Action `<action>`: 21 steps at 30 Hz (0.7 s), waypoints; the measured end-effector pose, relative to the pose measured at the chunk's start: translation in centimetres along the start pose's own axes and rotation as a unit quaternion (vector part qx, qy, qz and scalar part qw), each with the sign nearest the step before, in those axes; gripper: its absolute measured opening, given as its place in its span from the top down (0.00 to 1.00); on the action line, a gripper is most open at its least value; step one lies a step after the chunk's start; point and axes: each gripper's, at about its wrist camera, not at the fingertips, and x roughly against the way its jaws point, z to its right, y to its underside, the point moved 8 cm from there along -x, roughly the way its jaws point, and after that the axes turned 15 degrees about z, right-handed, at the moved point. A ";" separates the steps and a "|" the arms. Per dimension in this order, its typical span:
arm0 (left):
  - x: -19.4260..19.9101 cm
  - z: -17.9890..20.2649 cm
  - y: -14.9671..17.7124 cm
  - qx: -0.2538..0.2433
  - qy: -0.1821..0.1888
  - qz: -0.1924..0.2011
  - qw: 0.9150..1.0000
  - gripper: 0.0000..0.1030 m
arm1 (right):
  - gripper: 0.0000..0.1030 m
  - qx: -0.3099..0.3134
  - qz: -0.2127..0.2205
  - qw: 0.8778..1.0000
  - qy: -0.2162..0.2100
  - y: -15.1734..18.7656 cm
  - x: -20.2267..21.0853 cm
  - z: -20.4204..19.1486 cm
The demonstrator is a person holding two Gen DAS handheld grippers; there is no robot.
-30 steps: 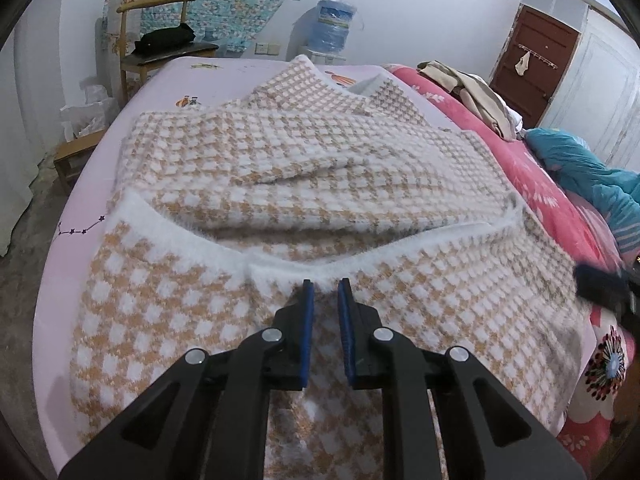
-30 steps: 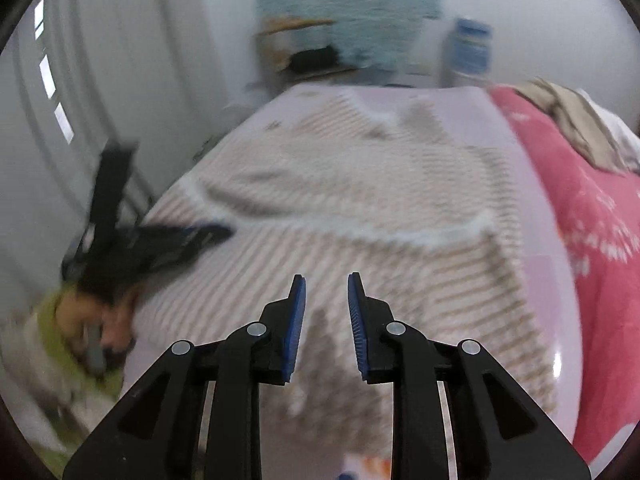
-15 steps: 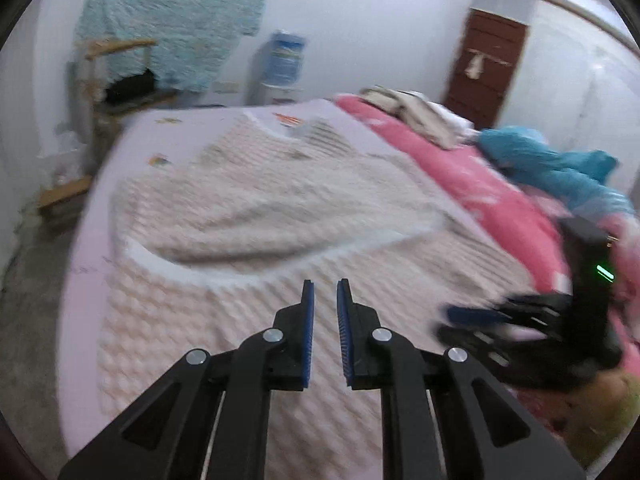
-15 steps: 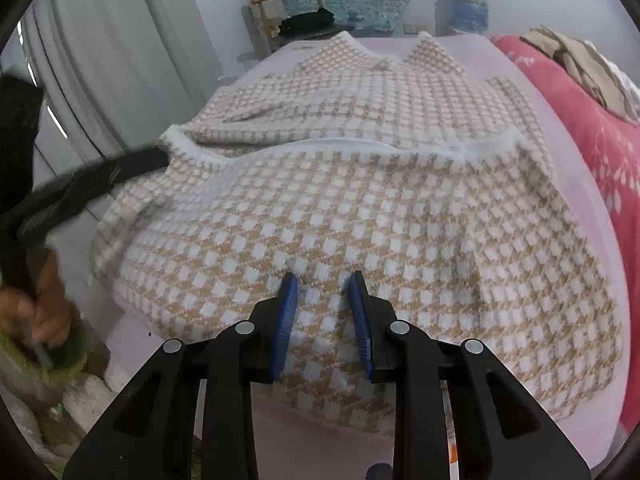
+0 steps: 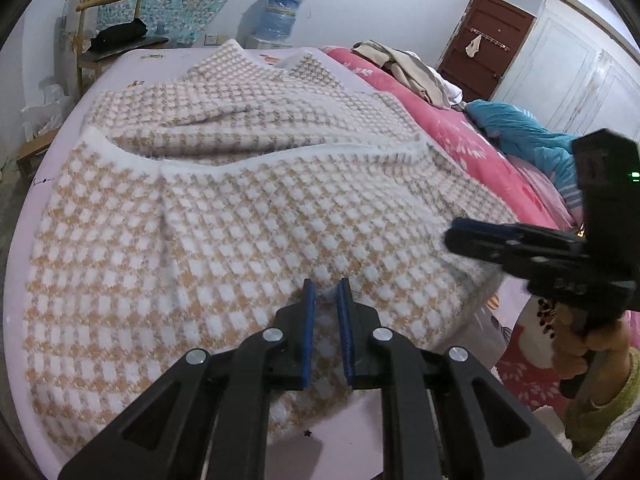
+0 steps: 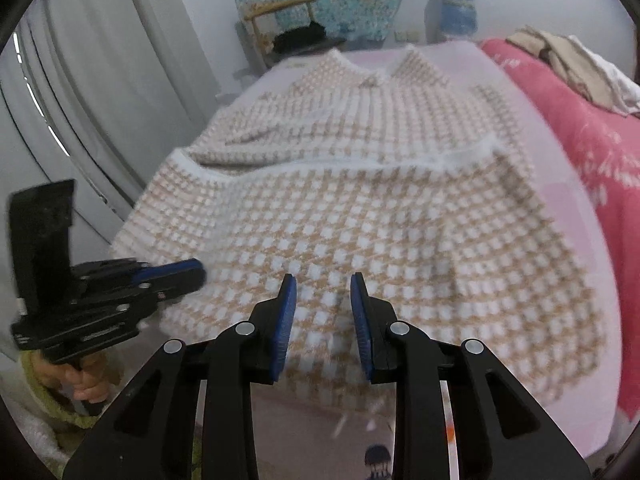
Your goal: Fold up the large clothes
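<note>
Houndstooth sweater [image 5: 248, 208] fills the frame's centre, spread on the bed [image 5: 24, 216] with its lower part folded up — left claw [image 5: 325, 300] pinches its near edge, right claw [image 6: 323, 300] hovers over it, part-open, empty.

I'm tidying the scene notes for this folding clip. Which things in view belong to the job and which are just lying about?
Job:
checked sweater
left hand-held gripper
right hand-held gripper

Lying about:
red floral quilt
beige clothes pile
blue garment
water bottle
wooden chair
</note>
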 end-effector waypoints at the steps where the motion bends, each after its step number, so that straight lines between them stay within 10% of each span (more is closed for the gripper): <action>1: 0.0 0.0 0.1 -0.001 0.000 0.001 1.000 0.87 | 0.75 0.000 0.004 1.000 -0.001 0.0 0.4 0.0; 21: -0.1 0.1 0.2 -0.001 0.000 0.000 1.000 0.87 | 0.71 0.043 -0.018 0.998 0.039 3.0 1.3 0.5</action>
